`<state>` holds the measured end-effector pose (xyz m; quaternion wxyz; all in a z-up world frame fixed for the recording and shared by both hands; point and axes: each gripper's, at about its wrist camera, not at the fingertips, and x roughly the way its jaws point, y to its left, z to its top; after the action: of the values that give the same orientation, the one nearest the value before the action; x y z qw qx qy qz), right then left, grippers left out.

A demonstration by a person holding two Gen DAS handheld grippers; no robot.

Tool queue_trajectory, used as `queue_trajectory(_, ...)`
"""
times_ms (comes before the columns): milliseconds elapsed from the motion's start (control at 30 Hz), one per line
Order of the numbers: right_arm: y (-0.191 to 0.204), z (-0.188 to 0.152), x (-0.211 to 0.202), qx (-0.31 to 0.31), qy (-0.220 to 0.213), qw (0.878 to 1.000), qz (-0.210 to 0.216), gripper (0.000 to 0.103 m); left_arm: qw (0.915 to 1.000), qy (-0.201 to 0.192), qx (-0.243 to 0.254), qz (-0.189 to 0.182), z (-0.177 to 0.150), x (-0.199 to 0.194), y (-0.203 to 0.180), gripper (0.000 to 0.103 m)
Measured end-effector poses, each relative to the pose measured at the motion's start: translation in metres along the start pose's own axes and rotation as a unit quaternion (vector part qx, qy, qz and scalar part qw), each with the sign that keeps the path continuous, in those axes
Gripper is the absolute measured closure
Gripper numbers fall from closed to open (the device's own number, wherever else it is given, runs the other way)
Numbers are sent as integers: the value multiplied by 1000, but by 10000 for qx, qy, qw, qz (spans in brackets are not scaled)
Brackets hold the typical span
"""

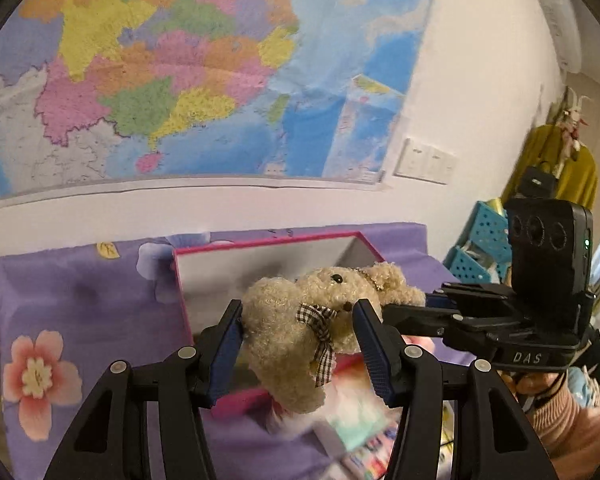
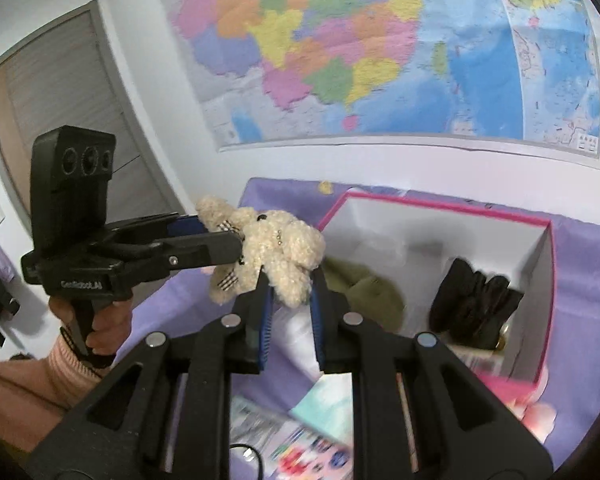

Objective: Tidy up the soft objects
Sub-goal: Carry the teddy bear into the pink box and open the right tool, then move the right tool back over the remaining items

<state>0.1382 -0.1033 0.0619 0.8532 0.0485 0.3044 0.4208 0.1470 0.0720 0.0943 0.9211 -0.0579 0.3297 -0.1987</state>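
Observation:
A small beige teddy bear (image 1: 300, 328) with a checked bow is held in the air in front of a pink-rimmed white box (image 1: 268, 258). My left gripper (image 1: 298, 312) is shut on the bear's body. My right gripper (image 2: 291, 280) is shut on the bear (image 2: 284, 256) at its head end, coming in from the right (image 1: 431, 306). In the right wrist view the left gripper (image 2: 220, 236) reaches in from the left. The box (image 2: 539, 280) holds an olive green soft item (image 2: 363, 292) and a black soft item (image 2: 471, 308).
The box stands on a purple flowered cloth (image 1: 60, 300) against a white wall with a large map (image 1: 204, 72). Colourful printed papers (image 2: 300, 436) lie on the cloth below the grippers. Blue perforated baskets (image 1: 479, 248) stand at the right. A grey door (image 2: 52, 92) is at the left.

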Motion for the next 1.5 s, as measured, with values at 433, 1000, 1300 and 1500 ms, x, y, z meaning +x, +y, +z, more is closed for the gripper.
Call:
queue_trajectory(433,-74,17,70,767,655,9940,-429,81,9946,786,-154,655,21,96,37,48)
queue_trajectory(1000,-71,4,23,721,627,9937,-580,71,9958,139,-140,897,11,40,33,46)
queue_trajectory(1300,-31,-10,-50,479,68,9987,-133,62,9989,-312,262,239,-25,-22,-22,42)
queue_trajectory(1500,-16,-36,-80,438,66,9990,-46,60,9993,-88,353,-81,-61,-28,-45,42)
